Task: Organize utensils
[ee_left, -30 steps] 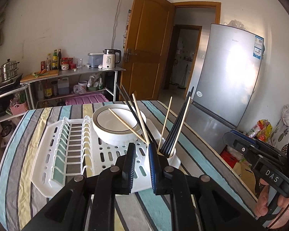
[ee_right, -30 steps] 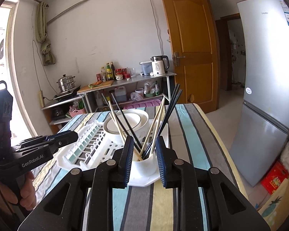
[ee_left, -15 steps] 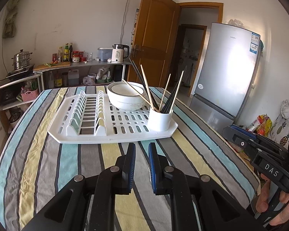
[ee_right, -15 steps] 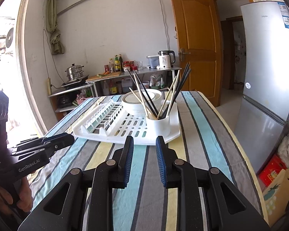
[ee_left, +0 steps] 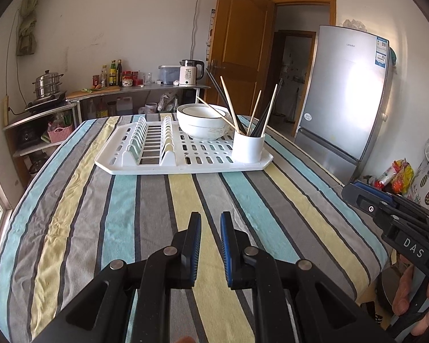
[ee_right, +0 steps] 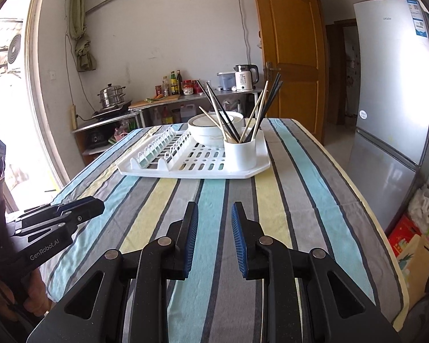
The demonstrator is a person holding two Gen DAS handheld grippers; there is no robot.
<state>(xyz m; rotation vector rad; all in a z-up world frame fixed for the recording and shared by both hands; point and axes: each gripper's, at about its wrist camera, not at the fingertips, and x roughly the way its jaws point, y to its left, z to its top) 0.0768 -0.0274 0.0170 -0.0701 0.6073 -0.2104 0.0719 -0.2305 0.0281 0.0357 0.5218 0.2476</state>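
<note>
- Pulled back from the drying rack [ee_left: 183, 157] since a second ago: left claw [ee_left: 210, 245] and right claw [ee_right: 214, 237], both now well short of it, over the striped surface [ee_left: 146, 208].
- Both released, fingers parted, empty.
- Chopsticks [ee_right: 237, 114] upright in the white cup [ee_right: 240, 153] at the rack's near right corner, bowl [ee_left: 204, 124] just behind.

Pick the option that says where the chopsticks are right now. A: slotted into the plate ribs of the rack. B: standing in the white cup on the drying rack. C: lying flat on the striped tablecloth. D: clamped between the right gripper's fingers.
B: the chopsticks stand fanned out in the white cup at a corner of the drying rack, beside the bowl; both grippers are empty.
</note>
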